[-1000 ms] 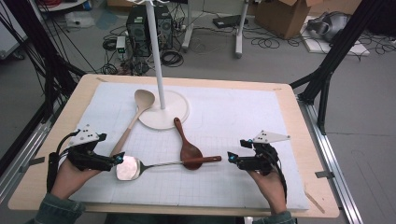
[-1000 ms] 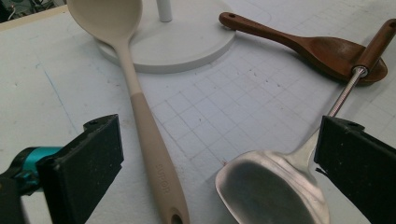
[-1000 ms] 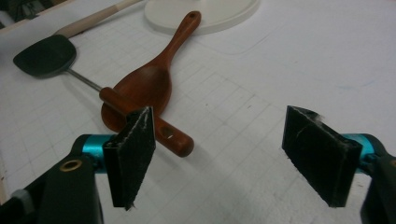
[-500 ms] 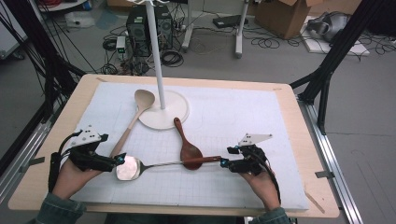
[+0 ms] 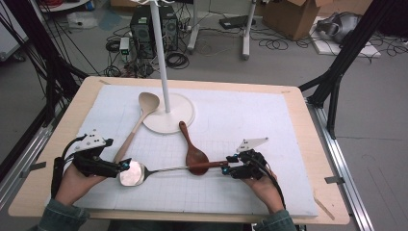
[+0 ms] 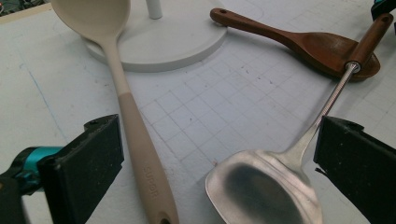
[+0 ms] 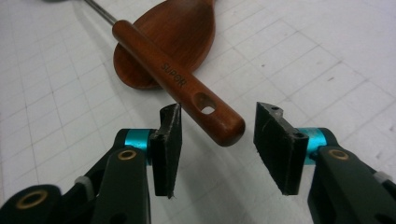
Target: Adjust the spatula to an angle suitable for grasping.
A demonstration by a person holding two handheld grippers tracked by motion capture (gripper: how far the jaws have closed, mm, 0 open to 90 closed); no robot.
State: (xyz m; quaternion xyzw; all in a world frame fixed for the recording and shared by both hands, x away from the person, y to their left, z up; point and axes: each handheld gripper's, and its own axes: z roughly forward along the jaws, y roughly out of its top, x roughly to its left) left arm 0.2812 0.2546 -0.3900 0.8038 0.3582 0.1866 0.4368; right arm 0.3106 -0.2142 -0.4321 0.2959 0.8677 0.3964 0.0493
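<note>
My right tool (image 5: 225, 168) has its jaws half spread and just closing in on the wooden handle end (image 7: 219, 122) of the metal spatula (image 5: 131, 173); the pads stand either side of it, not yet pressing. The handle lies across the bowl of the dark wooden spoon (image 5: 196, 156). My left tool (image 5: 126, 165) sits spread wide by the spatula's blade. Everything lies on the counter (image 5: 293, 98), on a white gridded mat (image 5: 240, 120), beside a pale spoon (image 5: 144, 108) and a white stand (image 5: 168, 118). Beyond, a grey floor (image 5: 288, 62) carries cables and a cardboard box (image 5: 284, 17).
</note>
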